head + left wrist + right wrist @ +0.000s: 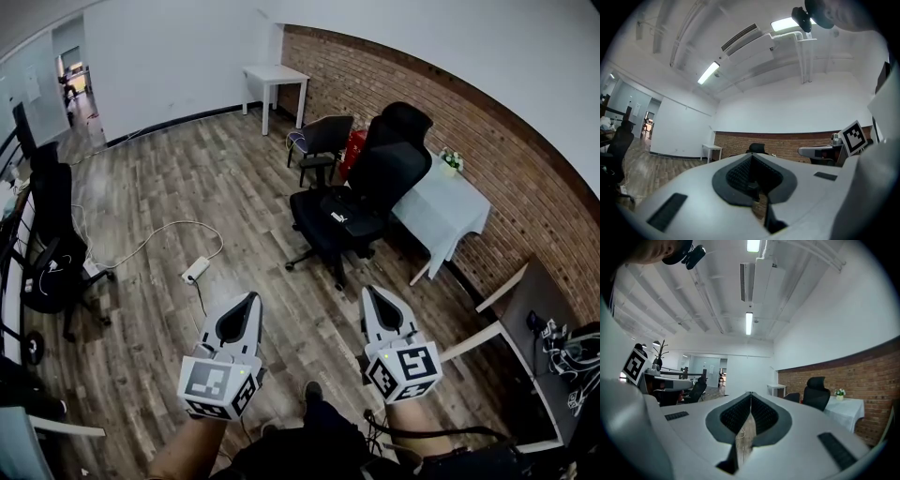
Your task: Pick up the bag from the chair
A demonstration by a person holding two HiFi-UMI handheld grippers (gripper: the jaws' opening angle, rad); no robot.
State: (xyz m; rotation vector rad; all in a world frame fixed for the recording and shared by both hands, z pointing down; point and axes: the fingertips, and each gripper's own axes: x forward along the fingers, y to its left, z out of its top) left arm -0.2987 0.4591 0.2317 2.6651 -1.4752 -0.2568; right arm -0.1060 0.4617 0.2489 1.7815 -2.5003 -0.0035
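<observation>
head view puts the bag [339, 215] on the chair [395, 157] well ahead, nearer the right gripper [372, 297] than the left gripper [250, 304], both clenched empty.

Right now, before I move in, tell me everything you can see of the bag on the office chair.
The bag is black and looks soft, lying flat on the seat of the black high-backed office chair. A small white mark sits on its top. Black on black, its edges, straps and fastenings are hard to make out. Only the chair seems to touch it.
</observation>
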